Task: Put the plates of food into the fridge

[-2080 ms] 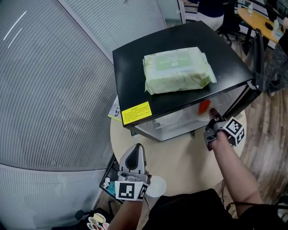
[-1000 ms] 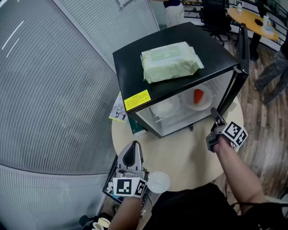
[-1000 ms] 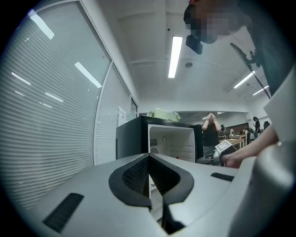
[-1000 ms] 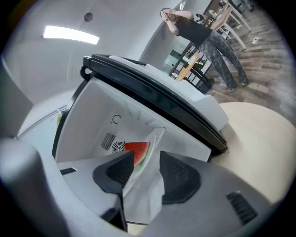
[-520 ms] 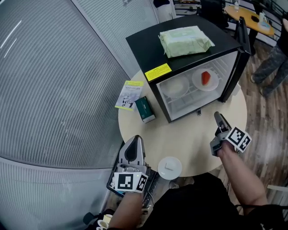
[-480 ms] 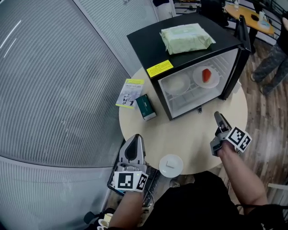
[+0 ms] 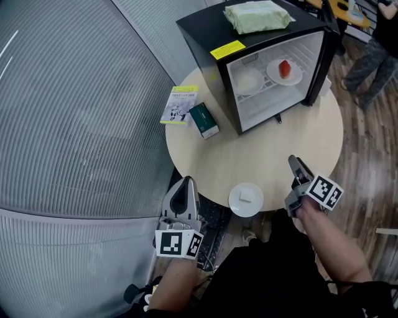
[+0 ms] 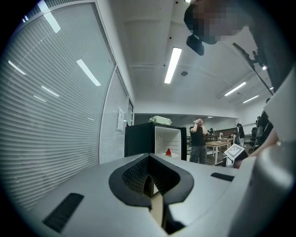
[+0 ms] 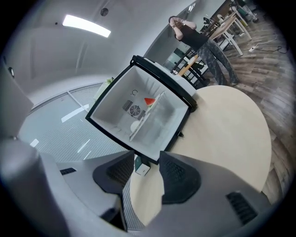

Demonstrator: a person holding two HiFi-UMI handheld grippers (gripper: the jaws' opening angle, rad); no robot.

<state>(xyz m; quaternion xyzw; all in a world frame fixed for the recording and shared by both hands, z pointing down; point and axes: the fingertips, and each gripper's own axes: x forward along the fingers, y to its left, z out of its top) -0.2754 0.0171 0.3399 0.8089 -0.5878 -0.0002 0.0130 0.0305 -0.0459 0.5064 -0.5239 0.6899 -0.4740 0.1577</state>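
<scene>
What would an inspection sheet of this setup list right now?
Surface: round table, mostly bare.
Job's things: open fridge with two plates on its shelf, one plain, one bearing red food; third plate at the table's near edge.
Clutter: wipes on the fridge; booklet and green box on the table.
Grippers: left claw shut, empty; right claw open, empty.
Cables: nothing seen.
Surroundings: blinds at left, wood floor at right, a person beyond.
</scene>
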